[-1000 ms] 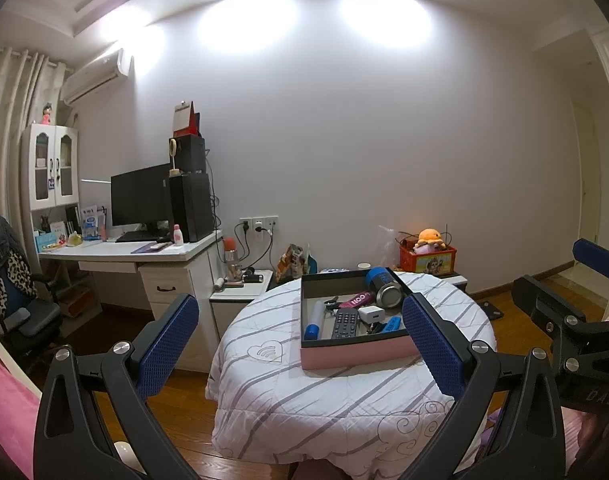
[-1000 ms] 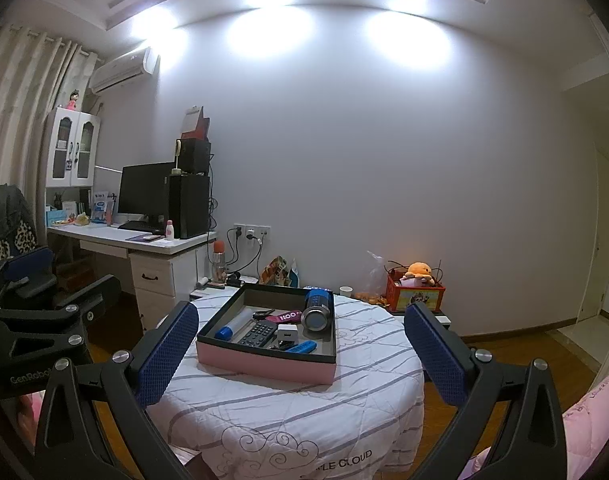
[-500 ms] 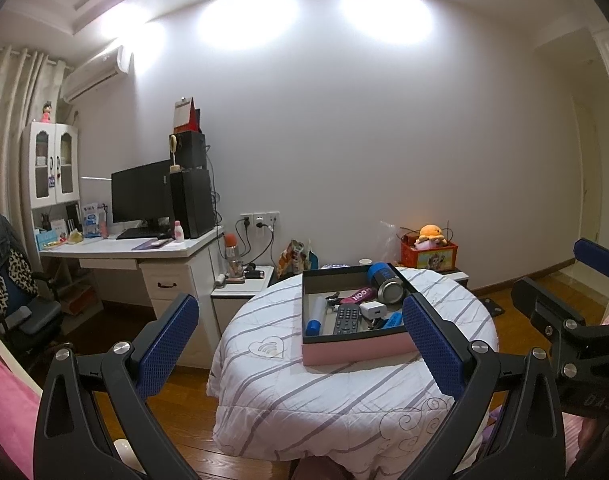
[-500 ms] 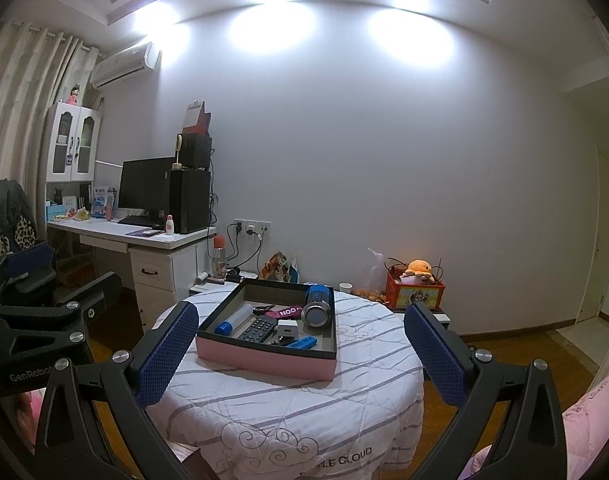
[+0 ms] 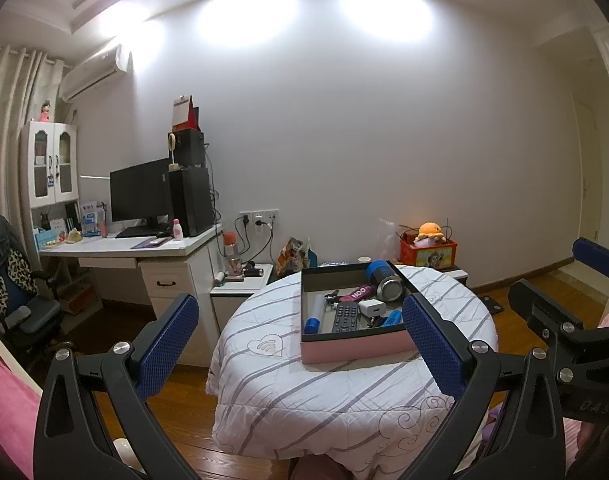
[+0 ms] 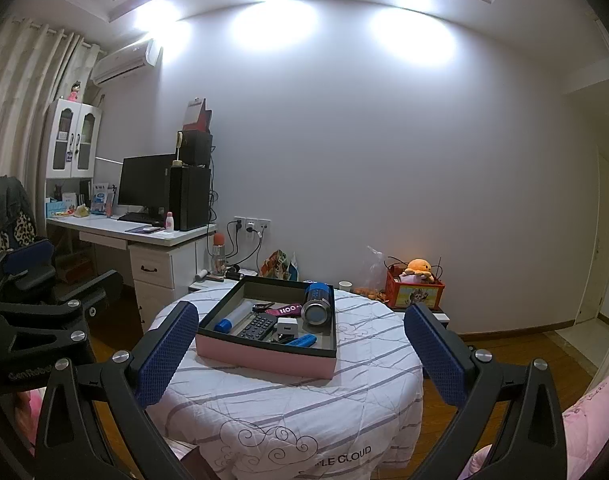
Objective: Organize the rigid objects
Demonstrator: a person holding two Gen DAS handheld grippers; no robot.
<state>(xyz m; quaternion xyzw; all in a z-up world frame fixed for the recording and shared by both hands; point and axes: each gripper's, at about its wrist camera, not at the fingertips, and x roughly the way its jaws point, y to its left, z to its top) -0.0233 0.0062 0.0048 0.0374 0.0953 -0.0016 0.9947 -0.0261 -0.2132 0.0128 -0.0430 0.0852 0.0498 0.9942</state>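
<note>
Quilted white cloth [image 6: 288,396] with grey stripes drapes the counter, wrinkled and matt, under a pink box [image 6: 264,356] of smooth card with a dark matt lining, while the blue can's [image 6: 315,308] metal end shines above glossy wood floor [image 6: 516,340].

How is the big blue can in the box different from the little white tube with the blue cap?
The blue can is fat and has a shiny metal end; the white tube is thin and has a blue cap. The can is mostly blue, while the tube is mostly white. The can lies on the right side of the pink box, the tube along its left side. Both lie on their sides in that box.
</note>
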